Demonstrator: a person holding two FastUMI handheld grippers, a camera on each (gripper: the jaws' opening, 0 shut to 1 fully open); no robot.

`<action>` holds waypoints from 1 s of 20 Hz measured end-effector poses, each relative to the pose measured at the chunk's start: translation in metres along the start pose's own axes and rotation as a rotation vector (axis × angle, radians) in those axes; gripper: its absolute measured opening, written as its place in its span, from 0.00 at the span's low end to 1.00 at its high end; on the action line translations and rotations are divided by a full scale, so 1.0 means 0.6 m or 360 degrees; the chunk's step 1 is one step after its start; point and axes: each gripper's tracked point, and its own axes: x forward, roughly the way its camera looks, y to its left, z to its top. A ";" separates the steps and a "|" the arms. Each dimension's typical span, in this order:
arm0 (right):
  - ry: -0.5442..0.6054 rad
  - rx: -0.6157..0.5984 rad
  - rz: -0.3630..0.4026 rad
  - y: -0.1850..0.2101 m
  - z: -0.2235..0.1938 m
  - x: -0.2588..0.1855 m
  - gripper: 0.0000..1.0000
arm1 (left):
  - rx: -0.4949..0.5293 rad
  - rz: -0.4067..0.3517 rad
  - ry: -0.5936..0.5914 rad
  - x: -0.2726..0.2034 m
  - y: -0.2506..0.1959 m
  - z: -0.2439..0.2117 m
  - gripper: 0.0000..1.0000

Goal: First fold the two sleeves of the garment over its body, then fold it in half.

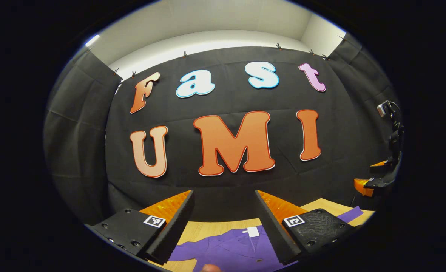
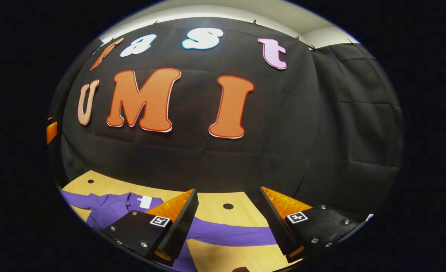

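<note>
While I hold both grippers above the counter point(image 2: 241, 260), one purple garment point(image 1: 230, 249) lies flat on the wood below them, with one white tag point(image 1: 250, 232) at its collar. My left gripper point(image 1: 224, 223) has its fingers spread, pinching nothing. My right gripper point(image 2: 228, 223) is spread too, one sleeve point(image 2: 230, 232) stretched across the counter beneath it. Two small holes point(image 2: 228, 206) show in the counter.
</note>
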 end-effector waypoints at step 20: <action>0.1320 0.0276 -0.0044 -0.193 -0.386 0.162 0.97 | 0.0137 0.0142 0.0245 -0.011 -0.052 -0.071 1.00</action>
